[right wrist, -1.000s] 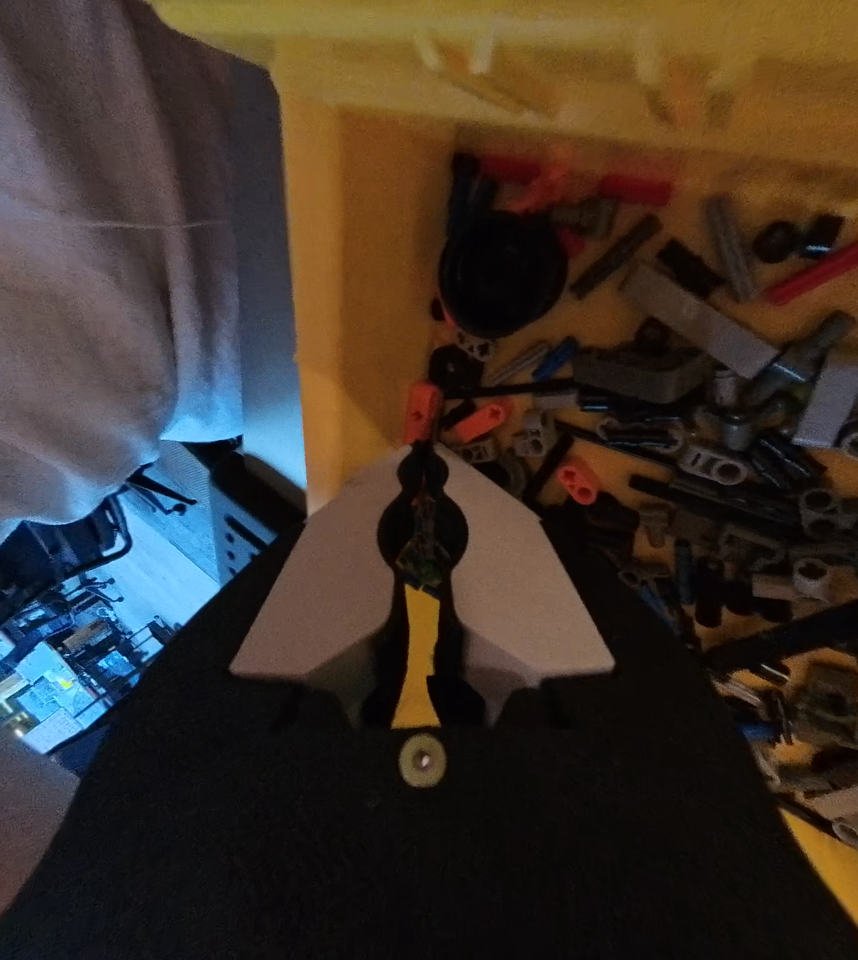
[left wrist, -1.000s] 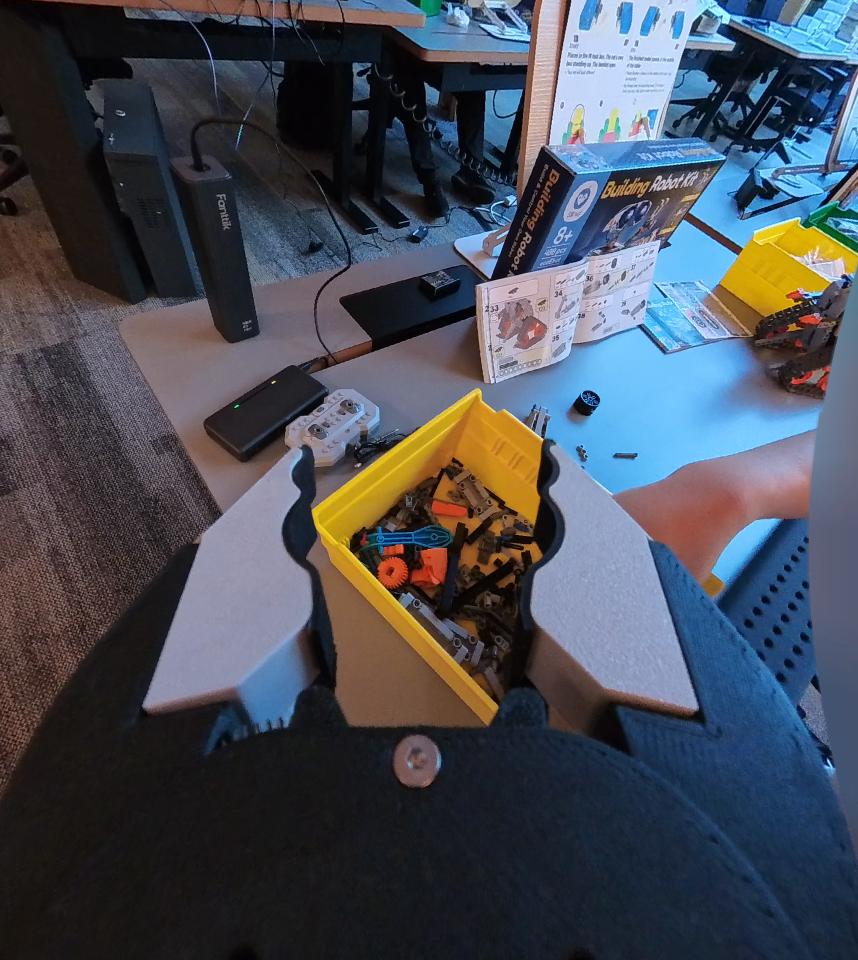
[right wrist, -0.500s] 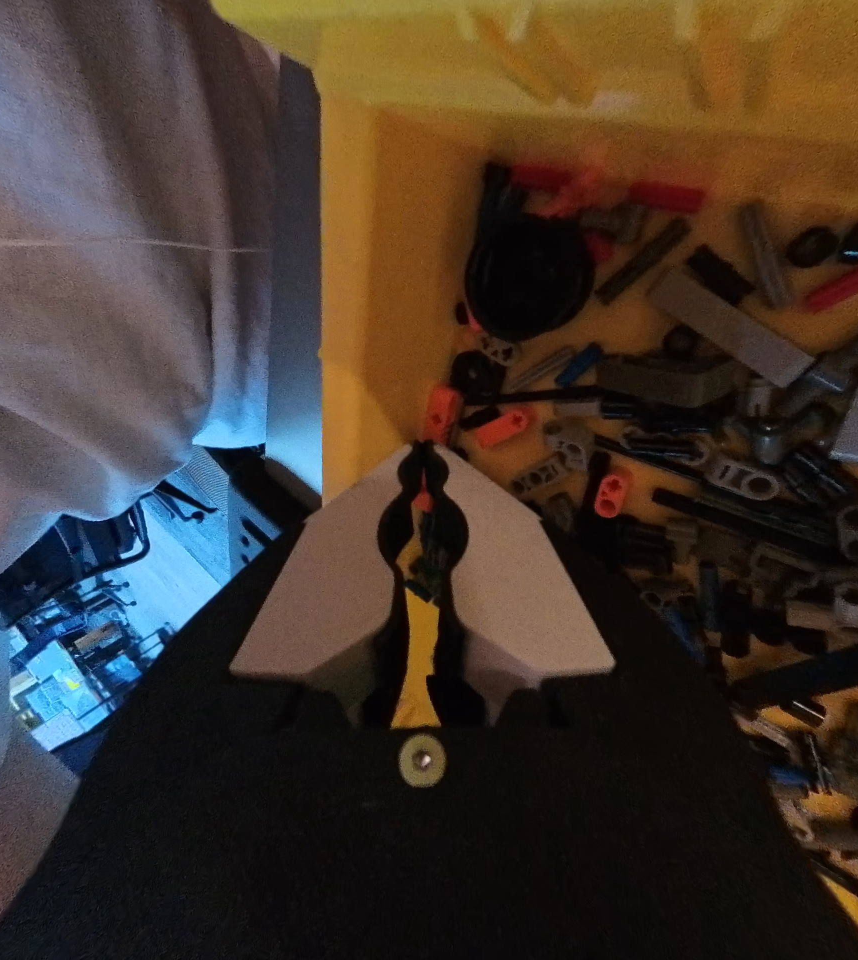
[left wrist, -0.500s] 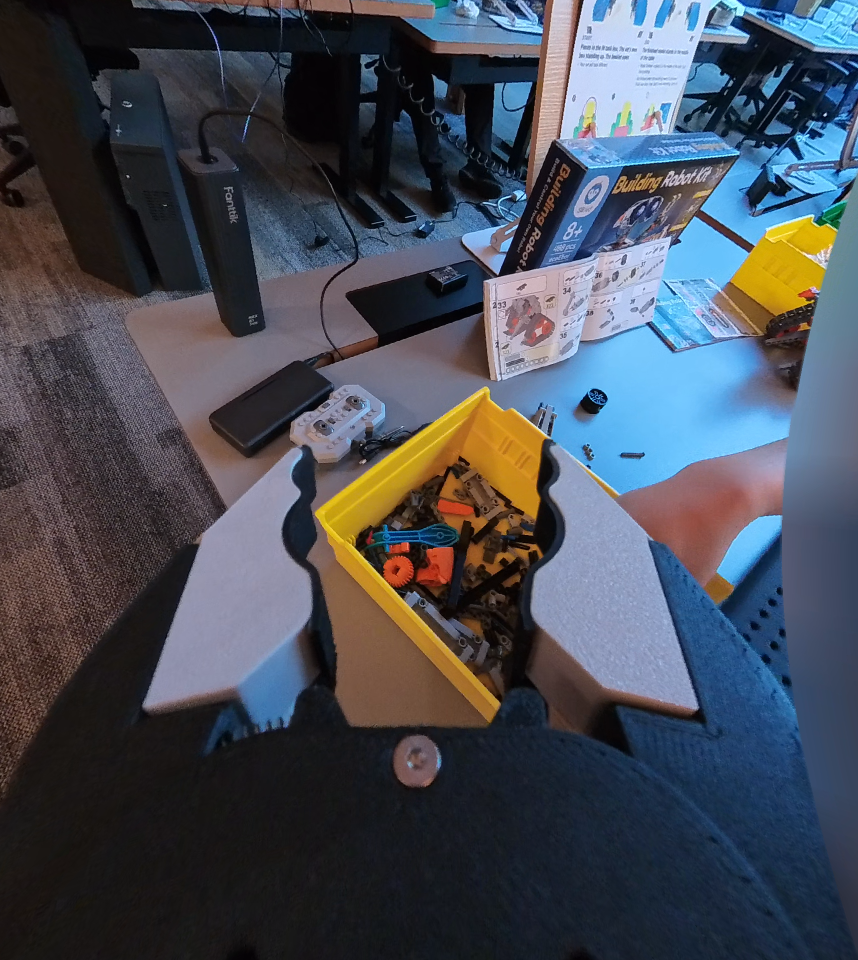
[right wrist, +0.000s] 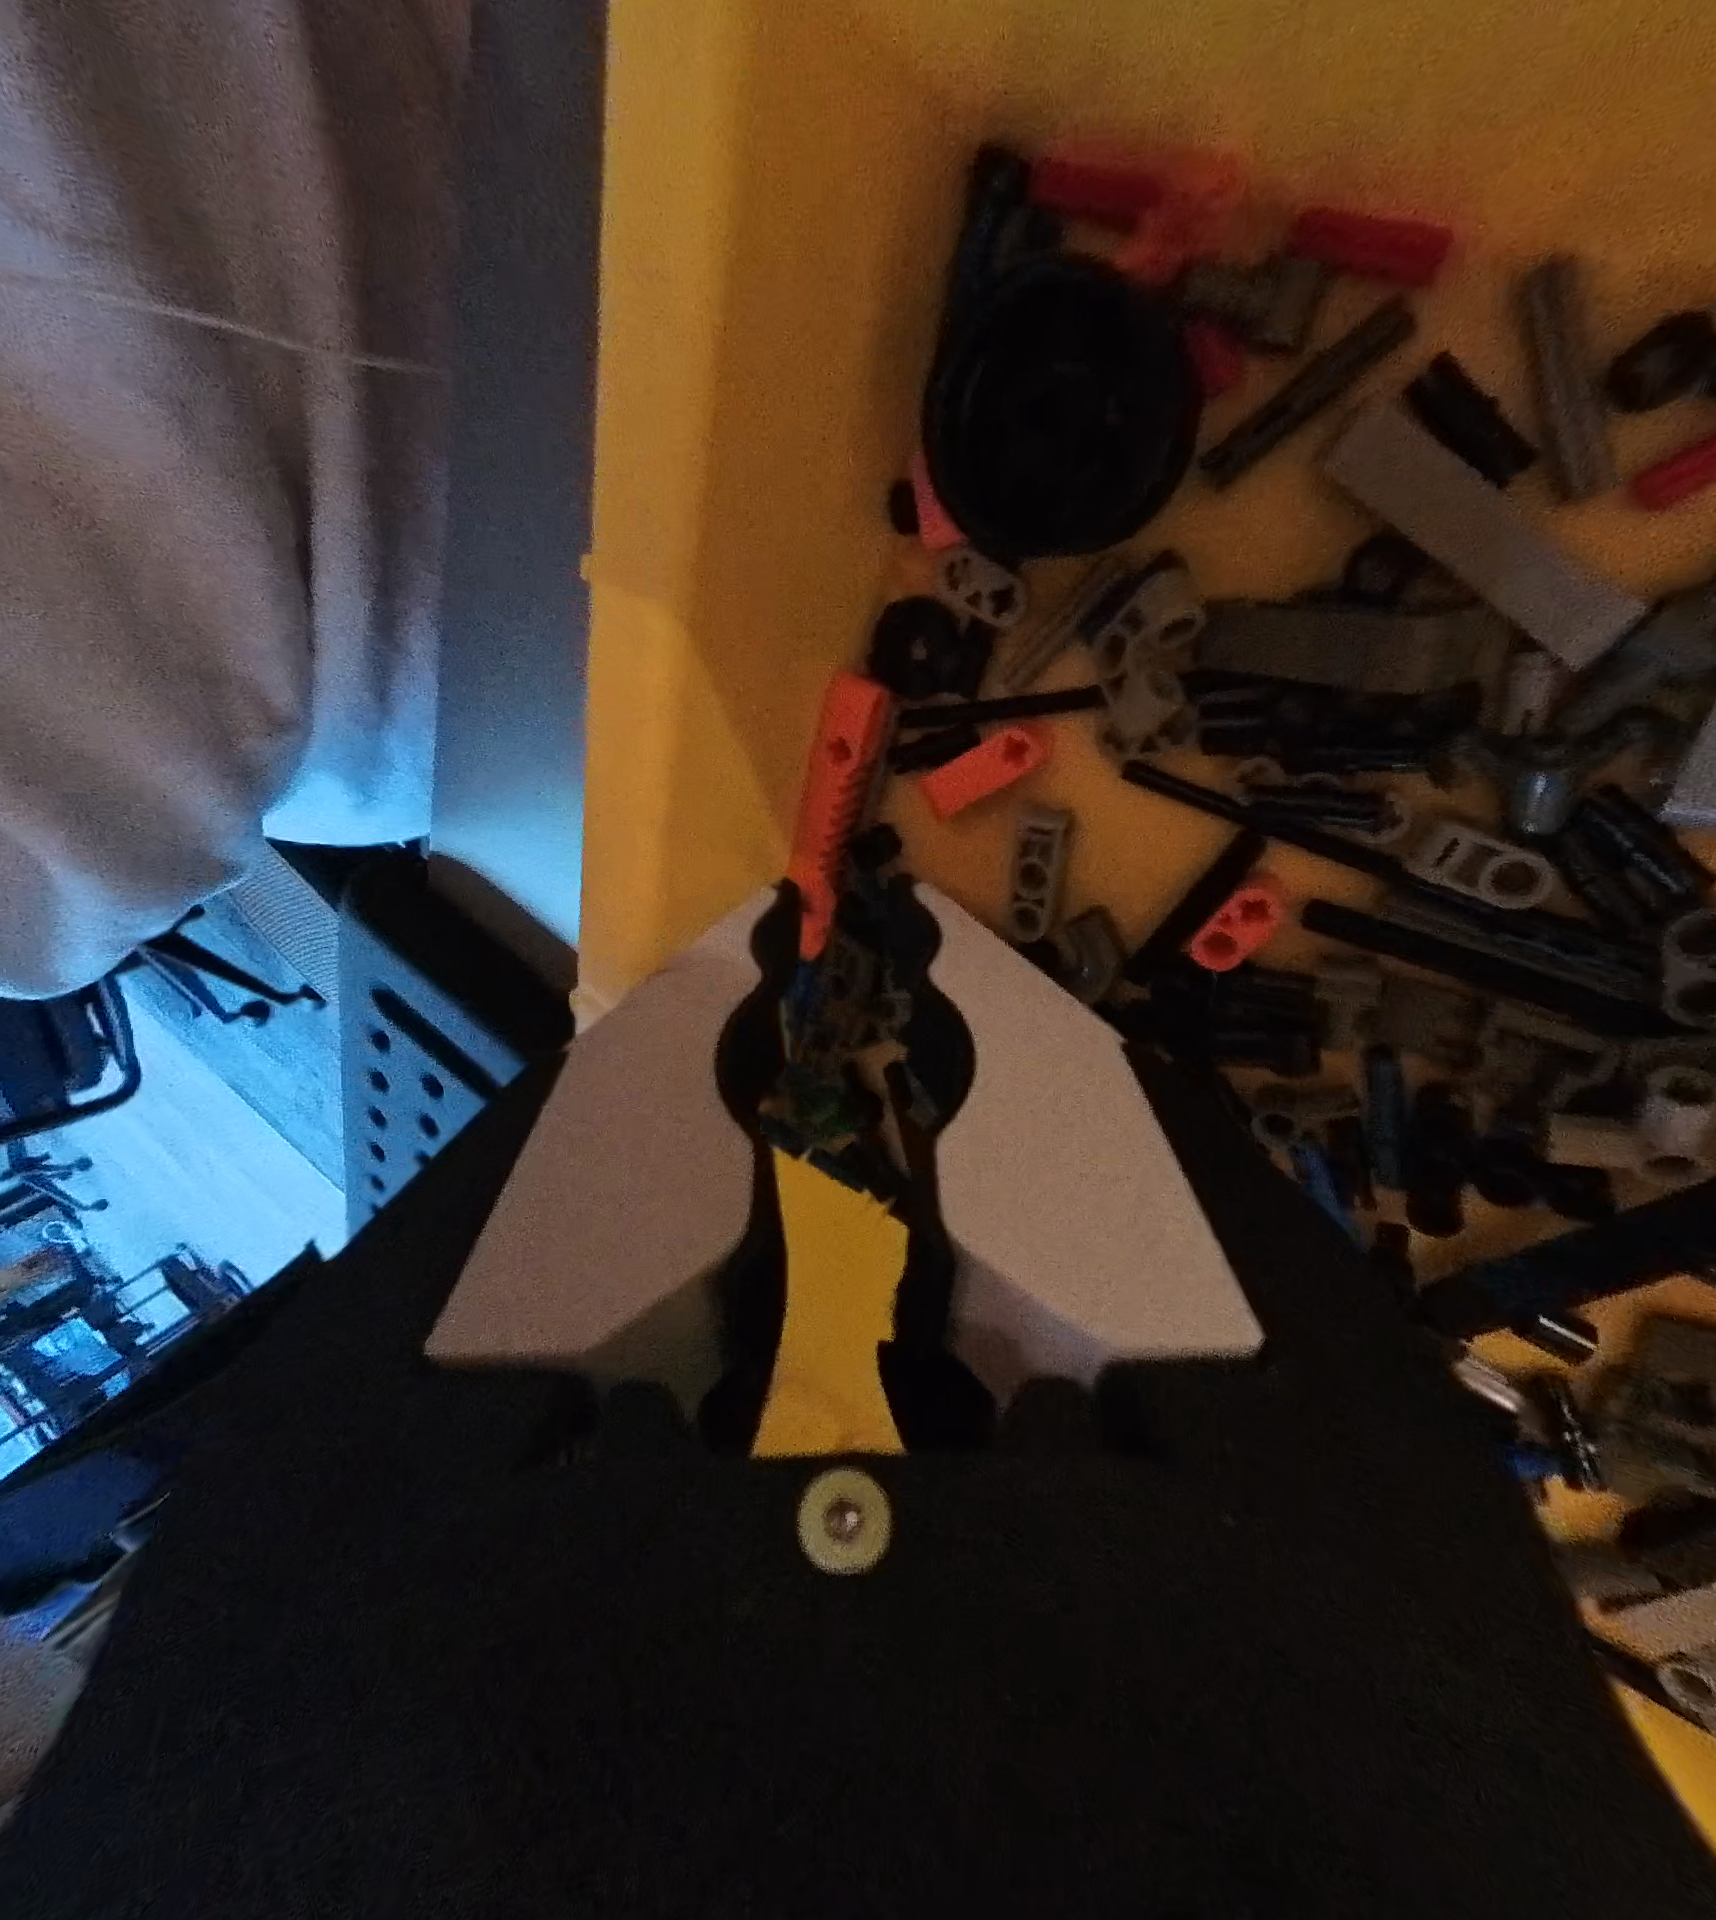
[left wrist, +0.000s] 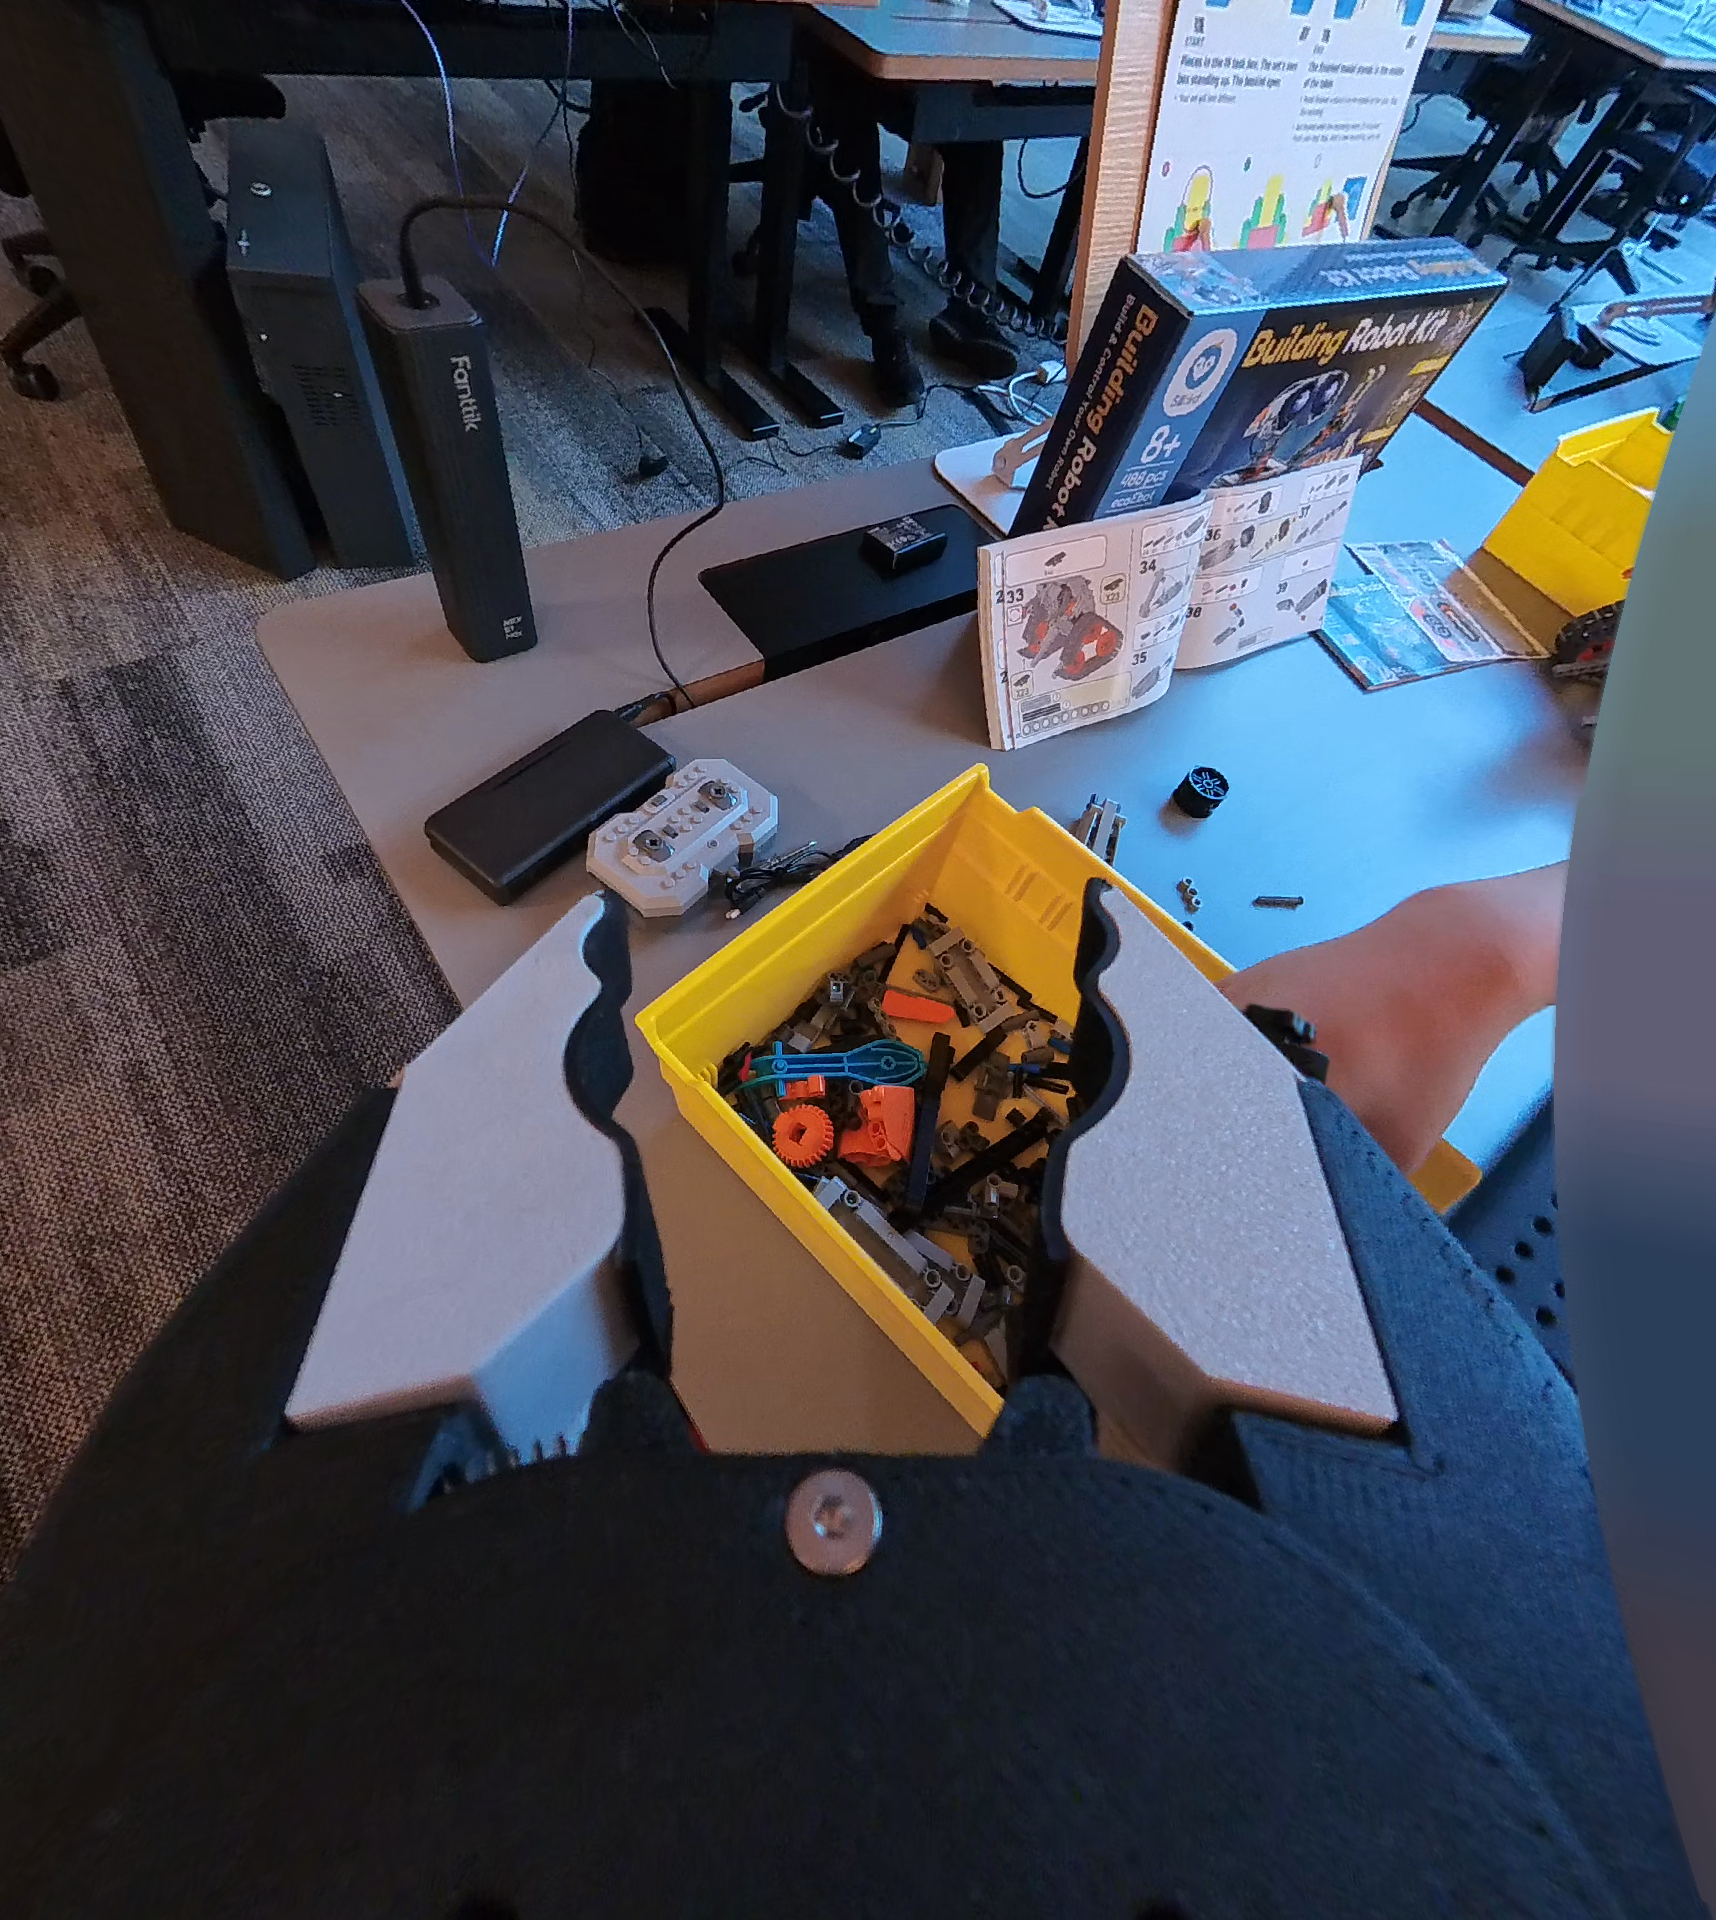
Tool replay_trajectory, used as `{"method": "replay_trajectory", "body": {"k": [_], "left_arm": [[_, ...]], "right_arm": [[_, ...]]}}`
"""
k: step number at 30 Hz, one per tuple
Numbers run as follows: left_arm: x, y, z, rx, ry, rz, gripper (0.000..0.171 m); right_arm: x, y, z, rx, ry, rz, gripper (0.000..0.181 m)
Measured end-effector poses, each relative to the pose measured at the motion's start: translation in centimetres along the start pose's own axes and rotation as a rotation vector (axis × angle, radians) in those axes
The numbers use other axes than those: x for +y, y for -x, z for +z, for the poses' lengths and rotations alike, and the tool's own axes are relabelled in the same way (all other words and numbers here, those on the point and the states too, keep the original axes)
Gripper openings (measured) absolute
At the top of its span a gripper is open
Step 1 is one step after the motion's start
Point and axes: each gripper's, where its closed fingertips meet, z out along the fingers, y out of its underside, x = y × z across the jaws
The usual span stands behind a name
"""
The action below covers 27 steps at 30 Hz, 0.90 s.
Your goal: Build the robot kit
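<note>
The left gripper was spread wide, hovering over the yellow bin of building-kit parts on the grey table. The right gripper was down inside that bin, fingers nearly together. An orange toothed piece sat at its tips, but I couldn't tell if it was pinched.

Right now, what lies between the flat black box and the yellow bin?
A grey studded control block and a small black cable, in the left wrist view.
</note>
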Motion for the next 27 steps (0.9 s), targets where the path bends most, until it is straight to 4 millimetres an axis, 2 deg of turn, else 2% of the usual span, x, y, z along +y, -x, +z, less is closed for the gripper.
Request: {"method": "replay_trajectory", "body": {"k": [5, 7, 8, 9, 11, 13, 15, 16, 20, 21, 25, 27], "left_arm": [[0.1, -0.1, 0.2, -0.001, 0.010, 0.006, 0.085], [0.1, -0.1, 0.2, -0.001, 0.013, 0.006, 0.086], [0.2, -0.1, 0.2, -0.001, 0.014, 0.006, 0.086], [0.2, -0.1, 0.3, -0.001, 0.015, 0.006, 0.086], [0.2, -0.2, 0.2, 0.000, 0.015, 0.010, 0.085], [0.2, -0.3, 0.2, 0.002, 0.013, 0.015, 0.085], [0.1, -0.4, 0.2, 0.004, 0.013, 0.017, 0.085], [0.2, -0.4, 0.2, 0.004, 0.015, 0.018, 0.085], [0.3, -0.4, 0.3, 0.004, 0.024, 0.015, 0.086], [0.3, -0.4, 0.3, 0.005, 0.025, 0.016, 0.085], [0.3, -0.5, 0.2, 0.007, 0.020, 0.020, 0.085], [0.3, -0.5, 0.2, 0.007, 0.021, 0.019, 0.085]], "right_arm": [[-0.1, 0.0, 0.0, 0.038, -0.005, 0.023, 0.019], [-0.1, 0.4, 0.0, 0.018, -0.009, 0.044, 0.005], [-0.2, -0.7, -0.2, 0.082, -0.013, 0.064, 0.000], [0.2, -1.5, -0.4, 0.124, -0.002, 0.066, 0.000], [0.2, -1.5, -0.8, 0.104, -0.027, 0.076, 0.003], [-0.4, -0.8, -1.0, 0.061, -0.072, 0.068, 0.006], [-1.1, 0.4, -1.0, 0.016, -0.115, 0.026, 0.017], [-1.3, 0.8, -0.9, 0.005, -0.121, 0.012, 0.015], [0.0, -0.2, 0.7, 0.056, -0.006, 0.015, 0.016], [-0.2, -0.1, 0.8, 0.046, -0.006, 0.024, 0.014], [-0.3, -0.1, 0.3, 0.045, -0.017, 0.035, 0.009], [-0.2, -1.3, -0.6, 0.100, -0.039, 0.068, 0.007]]}}
